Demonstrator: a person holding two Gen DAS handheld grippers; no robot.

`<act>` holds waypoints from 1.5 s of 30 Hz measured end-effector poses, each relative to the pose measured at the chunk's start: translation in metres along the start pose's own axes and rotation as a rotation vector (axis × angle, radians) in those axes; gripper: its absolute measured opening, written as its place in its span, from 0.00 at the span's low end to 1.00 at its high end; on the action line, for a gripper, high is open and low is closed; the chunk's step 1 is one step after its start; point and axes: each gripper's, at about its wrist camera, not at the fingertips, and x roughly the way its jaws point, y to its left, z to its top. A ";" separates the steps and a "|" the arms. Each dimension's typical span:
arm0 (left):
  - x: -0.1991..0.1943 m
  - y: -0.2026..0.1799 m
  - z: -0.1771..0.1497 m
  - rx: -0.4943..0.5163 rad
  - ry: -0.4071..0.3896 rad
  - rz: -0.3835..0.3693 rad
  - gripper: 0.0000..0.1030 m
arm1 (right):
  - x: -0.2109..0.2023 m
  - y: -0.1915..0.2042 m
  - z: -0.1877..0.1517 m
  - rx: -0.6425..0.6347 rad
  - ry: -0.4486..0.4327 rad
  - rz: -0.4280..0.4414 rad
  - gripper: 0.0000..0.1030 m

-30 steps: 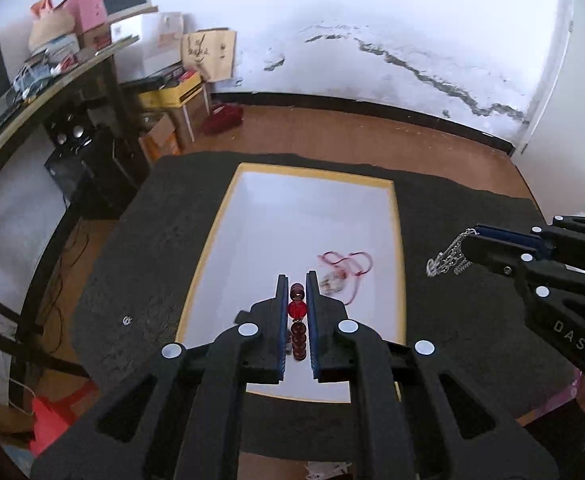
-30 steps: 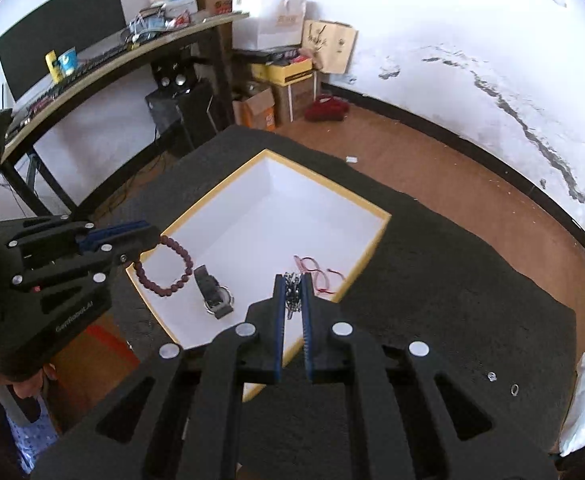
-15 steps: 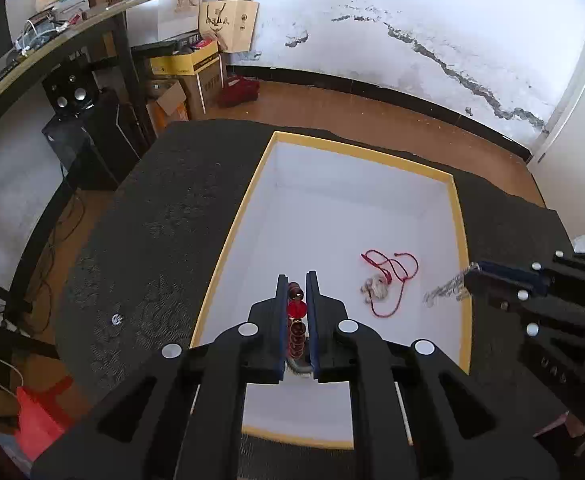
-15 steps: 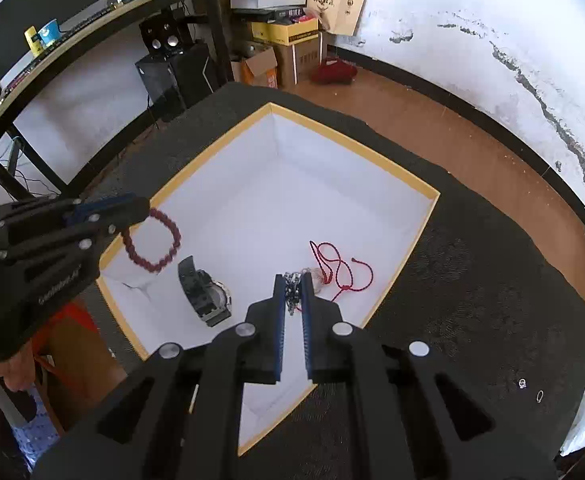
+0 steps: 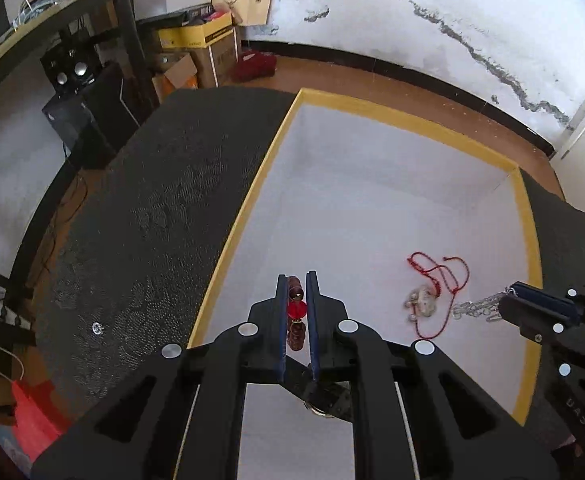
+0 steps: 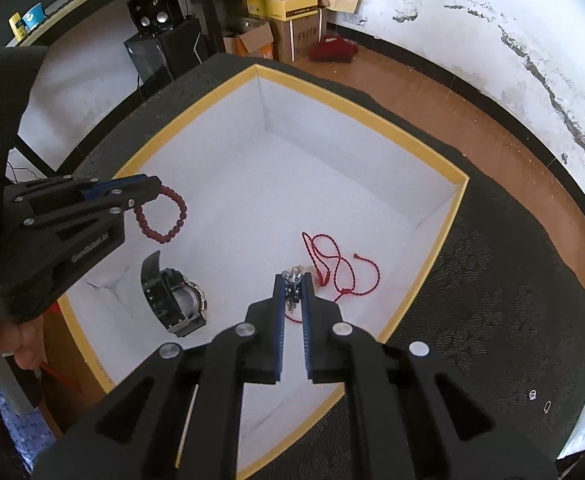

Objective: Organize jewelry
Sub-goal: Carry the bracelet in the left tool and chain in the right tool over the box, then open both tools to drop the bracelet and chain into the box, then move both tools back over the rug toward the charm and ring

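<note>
My left gripper is shut on a dark red bead bracelet, held above the near left part of a white box with a yellow rim; the bracelet hangs as a loop in the right wrist view. My right gripper is shut on a silver chain, which also shows in the left wrist view, above the box near its right wall. A red cord necklace with a pale pendant and a black wristwatch lie on the box floor.
The box sits on a black mat on a table. Two small metal rings lie on the mat at the right, one small piece at the left. Shelves, cartons and speakers stand beyond the table.
Both grippers have moved forward over the box and lower toward its floor, each still holding its piece. The watch and red cord have not moved.
</note>
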 end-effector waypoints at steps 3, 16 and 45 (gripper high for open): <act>0.006 -0.001 -0.004 0.013 0.006 0.012 0.08 | 0.009 -0.002 0.000 0.008 0.012 0.002 0.08; 0.014 -0.002 -0.005 -0.004 0.039 0.011 0.10 | 0.018 -0.013 -0.004 0.039 0.031 0.014 0.10; -0.090 -0.219 -0.097 0.169 -0.077 -0.174 0.94 | -0.129 -0.167 -0.253 0.313 -0.208 -0.156 0.93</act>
